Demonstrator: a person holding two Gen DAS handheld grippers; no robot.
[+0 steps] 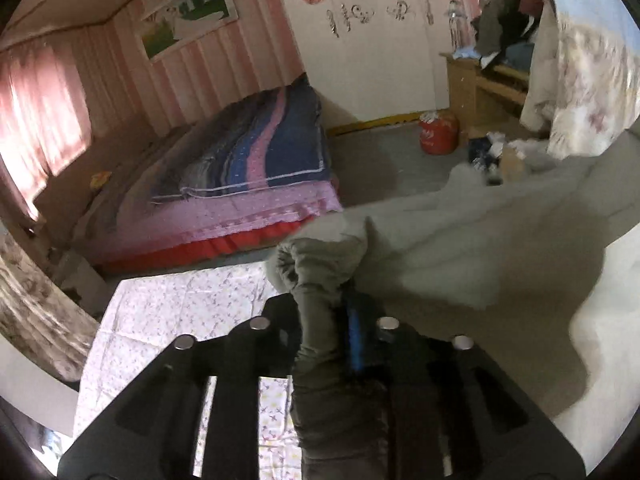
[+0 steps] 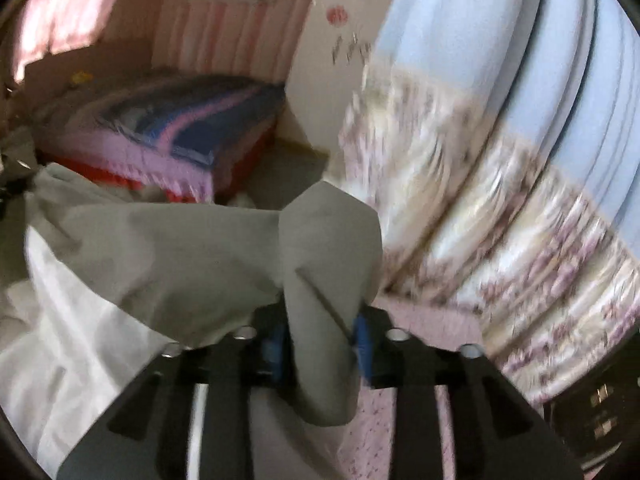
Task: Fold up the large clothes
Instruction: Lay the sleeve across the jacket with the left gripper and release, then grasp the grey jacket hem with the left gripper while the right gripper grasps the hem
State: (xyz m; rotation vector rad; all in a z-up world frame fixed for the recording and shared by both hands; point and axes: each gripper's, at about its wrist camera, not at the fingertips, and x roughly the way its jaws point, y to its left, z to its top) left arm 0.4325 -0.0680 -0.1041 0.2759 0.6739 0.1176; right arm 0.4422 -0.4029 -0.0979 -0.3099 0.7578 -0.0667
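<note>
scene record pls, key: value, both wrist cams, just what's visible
setting: bedroom
garment: grey garment, lifted and stretched between both grippers
left gripper: shut on a bunched end of the garment
right gripper: shut on another bunched part of the garment
below: floral sheet under the left gripper
background: bed with striped blue and pink blanket; red container on the floor; wooden desk piled with clothes
right side: floral curtain, blurred
fold state: no fold visible
</note>
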